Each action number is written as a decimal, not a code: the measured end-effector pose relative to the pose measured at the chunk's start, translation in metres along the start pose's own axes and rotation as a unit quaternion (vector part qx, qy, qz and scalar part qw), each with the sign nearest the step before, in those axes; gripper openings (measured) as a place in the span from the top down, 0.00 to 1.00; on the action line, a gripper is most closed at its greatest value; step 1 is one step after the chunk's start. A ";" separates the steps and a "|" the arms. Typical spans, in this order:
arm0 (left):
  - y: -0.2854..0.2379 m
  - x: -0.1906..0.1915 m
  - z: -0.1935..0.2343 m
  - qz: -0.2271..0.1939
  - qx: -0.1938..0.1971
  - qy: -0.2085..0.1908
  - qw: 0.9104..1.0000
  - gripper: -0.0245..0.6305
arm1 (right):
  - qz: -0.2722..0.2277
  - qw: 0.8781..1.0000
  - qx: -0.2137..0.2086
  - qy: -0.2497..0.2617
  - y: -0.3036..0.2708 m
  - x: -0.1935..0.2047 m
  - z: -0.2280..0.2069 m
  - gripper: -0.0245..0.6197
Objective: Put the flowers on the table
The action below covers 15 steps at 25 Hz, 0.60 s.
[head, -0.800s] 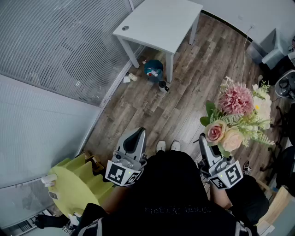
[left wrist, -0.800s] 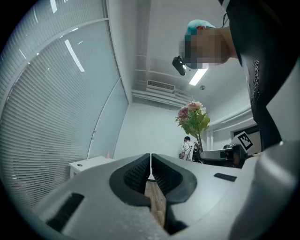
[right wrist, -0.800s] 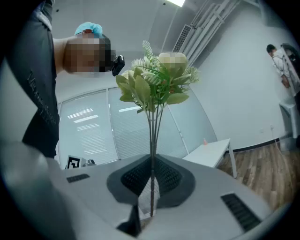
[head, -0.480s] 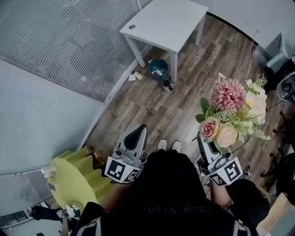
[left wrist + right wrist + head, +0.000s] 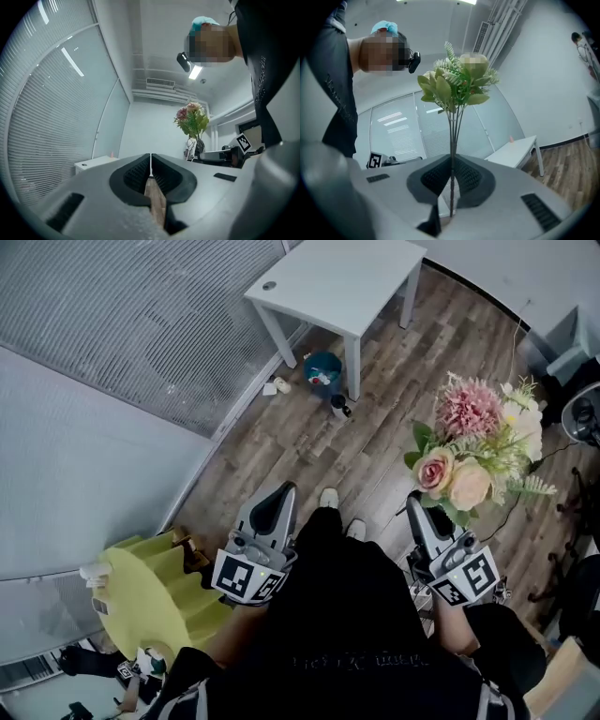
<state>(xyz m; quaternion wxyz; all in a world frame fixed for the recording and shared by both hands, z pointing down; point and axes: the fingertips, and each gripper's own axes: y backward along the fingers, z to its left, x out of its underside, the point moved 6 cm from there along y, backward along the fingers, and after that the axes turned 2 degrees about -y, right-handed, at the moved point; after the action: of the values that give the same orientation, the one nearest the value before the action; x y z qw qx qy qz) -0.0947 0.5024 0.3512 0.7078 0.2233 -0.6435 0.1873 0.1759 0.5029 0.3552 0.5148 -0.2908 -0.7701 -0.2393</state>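
A bunch of pink, peach and cream flowers (image 5: 478, 451) with green leaves stands upright at the right of the head view. My right gripper (image 5: 422, 510) is shut on its thin stems; in the right gripper view the stems (image 5: 452, 140) rise from between the closed jaws to the flowers (image 5: 457, 82). My left gripper (image 5: 278, 503) is shut with nothing in it, held at waist height, its jaws pressed together (image 5: 150, 169). The white table (image 5: 342, 282) stands ahead by the blinds, its top bare except a small round hole; it also shows as the table (image 5: 516, 152) in the right gripper view.
Under the table sit a teal bin (image 5: 322, 368), a small dark bottle (image 5: 339, 408) and bits of litter (image 5: 275, 386) on the wood floor. A yellow-green chair (image 5: 150, 601) is at my lower left. Window blinds (image 5: 159, 315) run along the left; dark office chairs (image 5: 583, 418) stand at the right.
I have stepped forward, one foot now ahead. The table has drifted slightly right in the view. The flowers stay upright in the right gripper; the left gripper stays shut.
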 end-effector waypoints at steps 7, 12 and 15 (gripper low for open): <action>-0.020 0.007 0.014 0.000 0.007 0.003 1.000 0.93 | -0.008 1.000 0.000 -0.003 -0.017 0.000 -0.015 0.90; -0.046 0.011 0.029 -0.002 0.014 0.014 1.000 0.93 | -0.004 1.000 0.004 0.010 -0.039 -0.009 -0.031 0.90; -0.067 0.015 0.044 0.003 0.024 0.005 1.000 0.93 | 0.003 1.000 0.003 0.014 -0.060 -0.010 -0.043 0.90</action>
<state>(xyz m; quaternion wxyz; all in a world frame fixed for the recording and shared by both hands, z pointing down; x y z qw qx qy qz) -0.0925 0.4224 0.3643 0.7046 0.2380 -0.6360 0.2057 0.1653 0.4294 0.3566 0.5271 -0.2878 -0.7628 -0.2396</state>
